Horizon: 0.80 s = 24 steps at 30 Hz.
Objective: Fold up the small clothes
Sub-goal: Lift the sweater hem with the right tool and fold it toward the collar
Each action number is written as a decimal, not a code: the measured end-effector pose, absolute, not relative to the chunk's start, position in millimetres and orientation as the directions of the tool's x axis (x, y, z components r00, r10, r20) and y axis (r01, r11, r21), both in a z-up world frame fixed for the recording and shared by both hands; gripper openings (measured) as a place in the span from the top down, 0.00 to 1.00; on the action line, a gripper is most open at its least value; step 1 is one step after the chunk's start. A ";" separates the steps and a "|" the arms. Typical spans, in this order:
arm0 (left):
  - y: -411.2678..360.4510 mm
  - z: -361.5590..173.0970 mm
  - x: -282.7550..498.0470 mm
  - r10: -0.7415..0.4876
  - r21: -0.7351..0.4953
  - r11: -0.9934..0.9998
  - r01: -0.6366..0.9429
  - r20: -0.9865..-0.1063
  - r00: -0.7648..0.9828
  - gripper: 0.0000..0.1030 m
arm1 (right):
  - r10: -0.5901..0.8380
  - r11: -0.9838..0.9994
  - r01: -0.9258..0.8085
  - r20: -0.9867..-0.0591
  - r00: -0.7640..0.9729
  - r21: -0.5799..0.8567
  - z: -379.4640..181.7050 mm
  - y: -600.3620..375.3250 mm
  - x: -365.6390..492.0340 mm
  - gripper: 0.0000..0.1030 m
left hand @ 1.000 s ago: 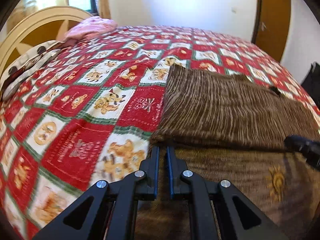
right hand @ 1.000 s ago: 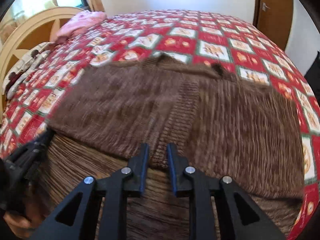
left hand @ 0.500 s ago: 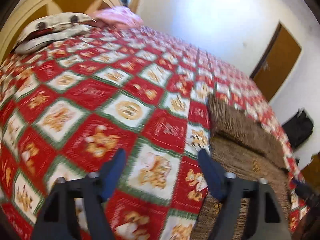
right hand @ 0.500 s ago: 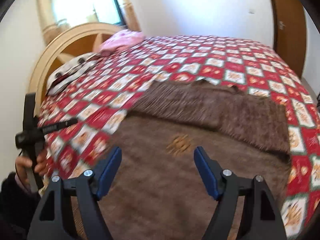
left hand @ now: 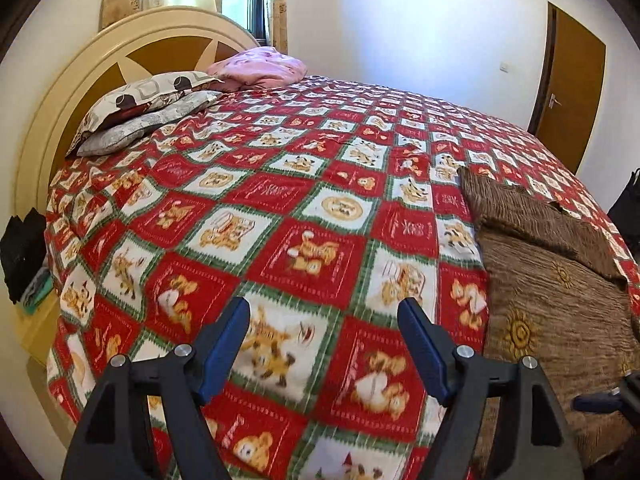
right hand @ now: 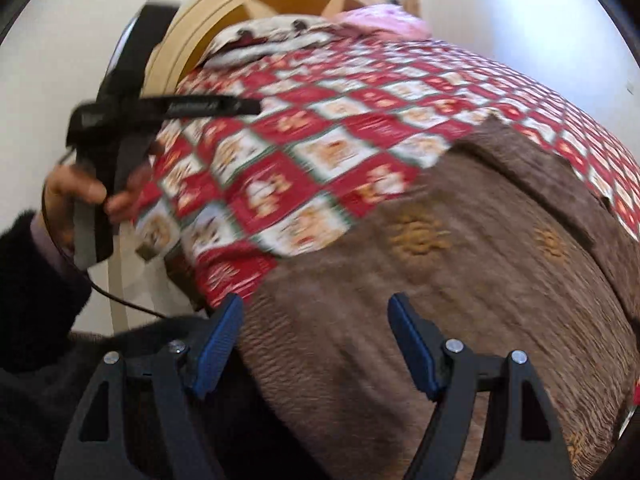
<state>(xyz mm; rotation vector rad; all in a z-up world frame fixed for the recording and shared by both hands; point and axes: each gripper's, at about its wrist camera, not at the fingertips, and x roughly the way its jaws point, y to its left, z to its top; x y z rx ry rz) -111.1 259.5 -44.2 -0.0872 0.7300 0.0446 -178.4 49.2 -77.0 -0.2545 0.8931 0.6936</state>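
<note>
A brown knitted garment [left hand: 560,292] with yellow sun motifs lies on the red patchwork bedspread [left hand: 280,200], its far part folded over onto itself. In the left wrist view it sits at the right, and my left gripper [left hand: 324,320] hovers open over bare bedspread to its left, holding nothing. In the right wrist view the brown garment [right hand: 460,280] fills the lower right. My right gripper [right hand: 316,320] is open above its near edge, nothing between the fingers. A person's hand [right hand: 76,196] holds the left gripper tool [right hand: 132,92] at the left of that view.
Two pillows [left hand: 140,108] and a pink bundle [left hand: 260,68] lie by the cream headboard [left hand: 80,80] at the far left. A brown door [left hand: 572,92] stands at the back right. A dark bag [left hand: 628,208] is beside the bed's right edge.
Both grippers were shut low on the brown garment's edge; both have opened and pulled away. The left one swung left over the bedspread; the right view rolled and drew back.
</note>
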 end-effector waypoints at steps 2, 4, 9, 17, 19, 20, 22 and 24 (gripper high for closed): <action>263.3 -43.5 -119.0 -0.010 -0.090 0.994 -0.065 -0.655 0.756 0.25 | 0.458 0.730 -0.678 -0.798 0.393 0.085 -86.6 62.6 -181.6 0.24; 267.3 -42.8 -125.8 -0.020 -0.106 0.992 -0.062 -0.641 0.768 0.25 | 0.445 0.710 -0.700 -0.817 0.366 0.073 -98.2 76.2 -183.5 0.26; 266.5 -34.7 -134.2 -0.012 -0.073 0.997 -0.038 -0.587 0.810 0.25 | 0.347 0.705 -0.709 -0.858 0.378 -0.027 -121.0 92.7 -186.7 0.69; 231.0 -37.0 -141.7 -0.106 0.036 0.988 0.148 -0.539 0.835 0.25 | 0.489 0.798 -0.553 -0.793 0.364 0.238 -90.5 22.4 -143.7 0.85; 215.0 -37.7 -141.8 -0.170 0.056 0.970 0.235 -0.533 0.829 0.25 | 0.539 0.811 -0.469 -0.757 0.370 0.348 -87.9 -9.5 -124.3 0.85; 208.0 -37.6 -140.8 -0.205 0.060 0.959 0.278 -0.532 0.822 0.25 | 0.555 0.816 -0.421 -0.741 0.377 0.397 -88.9 -26.8 -114.3 0.85; 188.7 -37.6 -137.0 -0.299 0.076 0.915 0.396 -0.531 0.793 0.25 | 0.573 0.816 -0.348 -0.726 0.381 0.462 -93.8 -50.3 -99.5 0.85; 168.3 -39.5 -129.6 -0.365 0.108 0.864 0.492 -0.539 0.759 0.25 | 0.594 0.804 -0.282 -0.716 0.367 0.523 -104.8 -68.8 -86.3 0.85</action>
